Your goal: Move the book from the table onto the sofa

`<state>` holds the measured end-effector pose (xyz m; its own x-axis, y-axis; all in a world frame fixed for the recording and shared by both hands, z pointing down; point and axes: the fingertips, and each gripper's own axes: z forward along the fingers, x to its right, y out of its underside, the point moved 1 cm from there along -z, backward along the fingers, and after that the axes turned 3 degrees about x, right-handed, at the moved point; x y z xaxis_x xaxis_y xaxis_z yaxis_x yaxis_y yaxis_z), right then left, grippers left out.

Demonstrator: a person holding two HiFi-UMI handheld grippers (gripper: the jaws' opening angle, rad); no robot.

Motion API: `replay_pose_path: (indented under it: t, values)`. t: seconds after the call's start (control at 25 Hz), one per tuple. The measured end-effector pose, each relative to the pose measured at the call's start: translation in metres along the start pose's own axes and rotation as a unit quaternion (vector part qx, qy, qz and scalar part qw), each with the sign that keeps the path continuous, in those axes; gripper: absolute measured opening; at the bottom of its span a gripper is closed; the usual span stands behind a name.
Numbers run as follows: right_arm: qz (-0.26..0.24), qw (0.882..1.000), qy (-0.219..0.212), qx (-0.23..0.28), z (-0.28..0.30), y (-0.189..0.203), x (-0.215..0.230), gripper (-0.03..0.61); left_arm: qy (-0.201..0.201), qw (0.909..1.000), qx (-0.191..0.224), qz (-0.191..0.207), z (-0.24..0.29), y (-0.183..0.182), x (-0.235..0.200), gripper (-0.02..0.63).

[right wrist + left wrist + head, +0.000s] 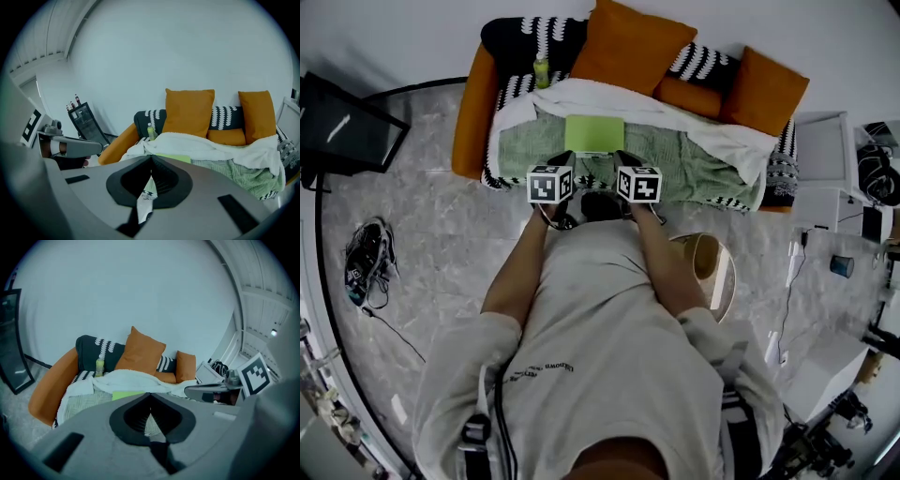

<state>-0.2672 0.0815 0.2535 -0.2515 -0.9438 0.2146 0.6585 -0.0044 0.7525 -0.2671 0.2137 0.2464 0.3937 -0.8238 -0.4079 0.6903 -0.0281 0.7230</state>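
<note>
Book [594, 133] placement looks done: the green book lies flat on the sofa [473, 112], on the green blanket [694, 164] that covers the seat, just in front of the white throw [675, 117] and the orange cushions [628, 42]. Its long axis runs side to side along the seat, parallel to the front edge. A small bottle [542, 72] stands well off to its left, against the backrest.

From the head view the book lies straight ahead of both grippers and between their lines. The left gripper [565, 161] points at its near left corner and the right gripper [624, 161] at its near right corner, so neither hand is clearly nearer. The tips are just short of the near edge, and I cannot tell whether they touch it.

Each gripper's own view shows the jaws pressed together with nothing clamped between them; the book shows only as a green strip beyond the tips. The round table [724, 272] is by the person's right arm. Judging by this, what remains is to draw both hands back without dragging the blanket.
</note>
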Motion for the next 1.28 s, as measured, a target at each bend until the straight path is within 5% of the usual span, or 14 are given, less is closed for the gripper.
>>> replay_pose_path:
  t: [0.4, 0.8, 1.28]
  values:
    - [-0.066, 0.997, 0.030, 0.026, -0.026, 0.018, -0.005, 0.006, -0.018, 0.9996, 0.007, -0.019, -0.003, 0.011, 0.001, 0.011]
    - [0.020, 0.998, 0.039, 0.045, -0.034, 0.033, 0.020, 0.006, -0.015, 0.9998, -0.001, 0.012, -0.004, 0.028, 0.012, 0.011]
    - [0.015, 0.999, 0.020, 0.037, -0.027, 0.038, 0.009, 0.006, -0.026, 0.9994, -0.008, 0.021, -0.013, 0.035, 0.004, 0.011]
